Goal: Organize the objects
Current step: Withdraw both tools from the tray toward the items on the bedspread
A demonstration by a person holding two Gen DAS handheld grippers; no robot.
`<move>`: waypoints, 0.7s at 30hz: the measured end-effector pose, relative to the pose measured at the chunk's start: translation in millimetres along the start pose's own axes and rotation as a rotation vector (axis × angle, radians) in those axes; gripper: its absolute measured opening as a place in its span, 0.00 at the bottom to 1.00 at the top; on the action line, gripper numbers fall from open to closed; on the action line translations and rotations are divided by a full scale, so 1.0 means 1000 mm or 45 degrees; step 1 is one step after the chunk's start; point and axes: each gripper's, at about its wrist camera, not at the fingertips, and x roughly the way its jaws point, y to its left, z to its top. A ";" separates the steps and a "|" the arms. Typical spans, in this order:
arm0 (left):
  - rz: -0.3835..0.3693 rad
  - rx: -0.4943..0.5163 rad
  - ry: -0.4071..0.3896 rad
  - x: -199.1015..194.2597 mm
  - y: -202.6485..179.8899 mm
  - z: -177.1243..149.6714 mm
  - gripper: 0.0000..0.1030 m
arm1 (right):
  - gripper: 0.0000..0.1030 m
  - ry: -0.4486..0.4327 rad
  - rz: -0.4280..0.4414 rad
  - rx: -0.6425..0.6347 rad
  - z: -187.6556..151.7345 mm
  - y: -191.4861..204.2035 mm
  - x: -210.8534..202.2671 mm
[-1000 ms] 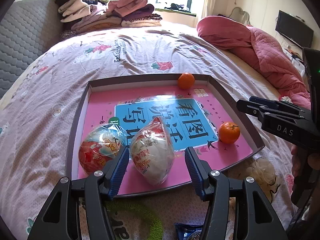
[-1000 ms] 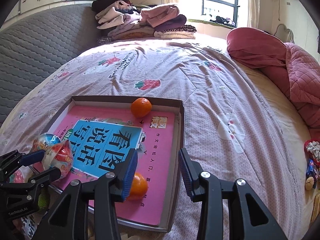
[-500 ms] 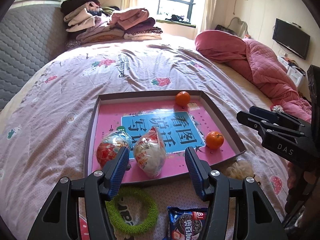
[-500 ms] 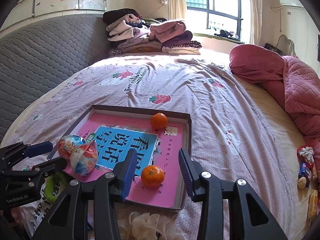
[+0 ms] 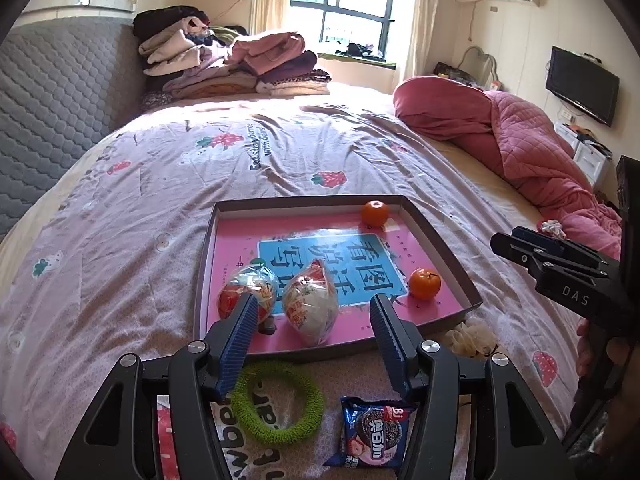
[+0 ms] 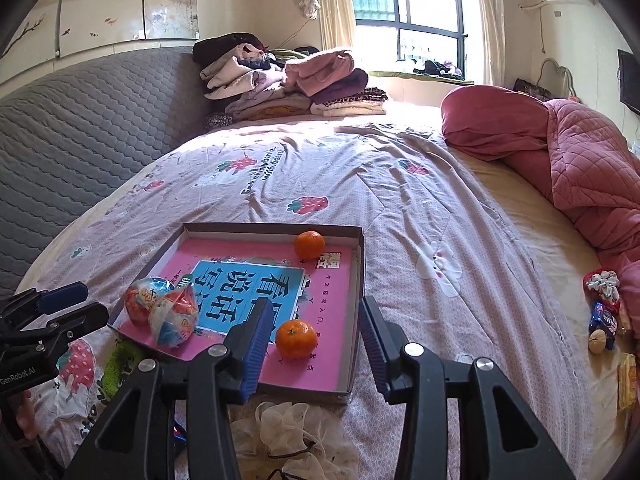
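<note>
Presently the shallow box, pink-lined with a blue printed panel, sits mid-frame on the bed, holding two oranges and two wrapped toy eggs. Left tongs stand spread, empty. Right tongs stand apart, gripping nothing.

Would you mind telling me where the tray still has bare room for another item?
The tray is free across its blue-printed middle, between the far orange and the two wrapped snacks, and in its far left corner. The near edge is crowded: snacks, near orange.
</note>
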 end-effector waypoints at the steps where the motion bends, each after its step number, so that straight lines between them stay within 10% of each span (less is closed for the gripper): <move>1: 0.003 -0.004 -0.003 -0.002 0.000 -0.001 0.58 | 0.43 -0.002 0.001 0.002 -0.001 0.000 -0.001; 21: 0.023 0.005 -0.009 -0.024 -0.002 -0.028 0.58 | 0.43 -0.014 0.020 -0.034 -0.026 0.009 -0.027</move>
